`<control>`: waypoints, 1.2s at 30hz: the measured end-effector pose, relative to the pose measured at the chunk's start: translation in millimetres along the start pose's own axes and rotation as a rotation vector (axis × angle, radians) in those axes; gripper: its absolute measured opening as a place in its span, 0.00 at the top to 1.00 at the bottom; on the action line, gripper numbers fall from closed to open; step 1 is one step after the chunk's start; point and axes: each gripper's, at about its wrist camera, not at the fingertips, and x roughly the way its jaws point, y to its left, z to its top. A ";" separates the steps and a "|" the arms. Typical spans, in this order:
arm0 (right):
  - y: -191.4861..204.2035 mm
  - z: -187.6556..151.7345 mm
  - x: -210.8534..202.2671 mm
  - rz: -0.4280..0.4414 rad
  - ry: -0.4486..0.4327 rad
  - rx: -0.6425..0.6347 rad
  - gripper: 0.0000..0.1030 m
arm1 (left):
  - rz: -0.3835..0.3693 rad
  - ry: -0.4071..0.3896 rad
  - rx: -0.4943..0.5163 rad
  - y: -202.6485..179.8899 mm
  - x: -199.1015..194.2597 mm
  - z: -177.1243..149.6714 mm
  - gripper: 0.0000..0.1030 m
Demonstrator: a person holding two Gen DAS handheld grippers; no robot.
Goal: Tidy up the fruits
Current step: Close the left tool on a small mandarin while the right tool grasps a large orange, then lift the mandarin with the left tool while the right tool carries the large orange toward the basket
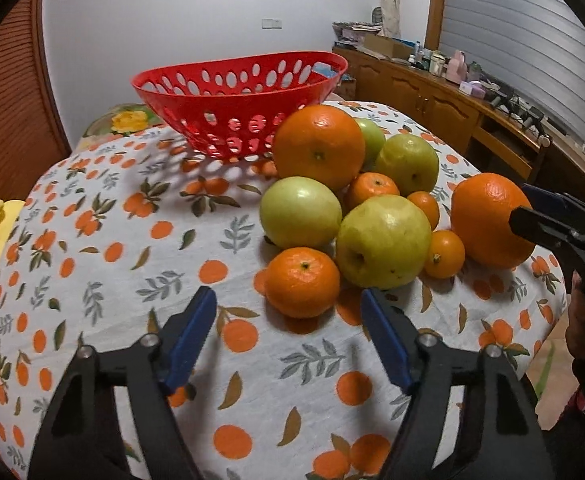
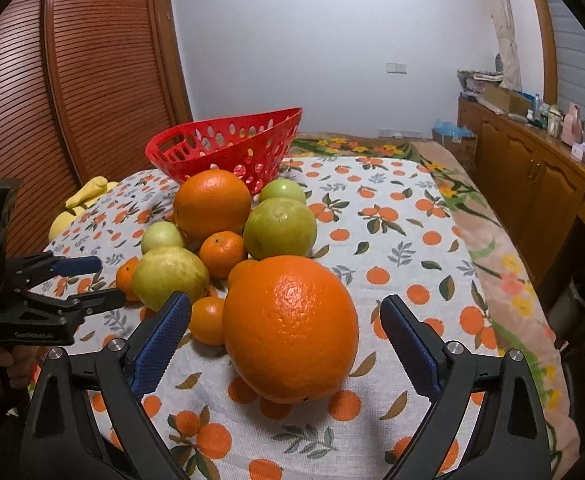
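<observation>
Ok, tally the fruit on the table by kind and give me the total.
Large oranges: 2, one behind the pile and one in front of the right gripper.
Green apples: 4, e.g..
Small mandarins: 4 that I can see, e.g..
Total: 10, none in the red basket as far as it shows.

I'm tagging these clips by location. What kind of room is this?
Probably a room in a home, perhaps a dining or living room: a table with an orange-print tablecloth, a cluttered wooden sideboard, and a louvred wooden door.
</observation>
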 end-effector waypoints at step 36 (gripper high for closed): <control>-4.8 -3.6 24.7 0.034 0.102 -0.025 0.21 | -0.044 -0.047 -0.042 22.4 -14.2 14.5 0.60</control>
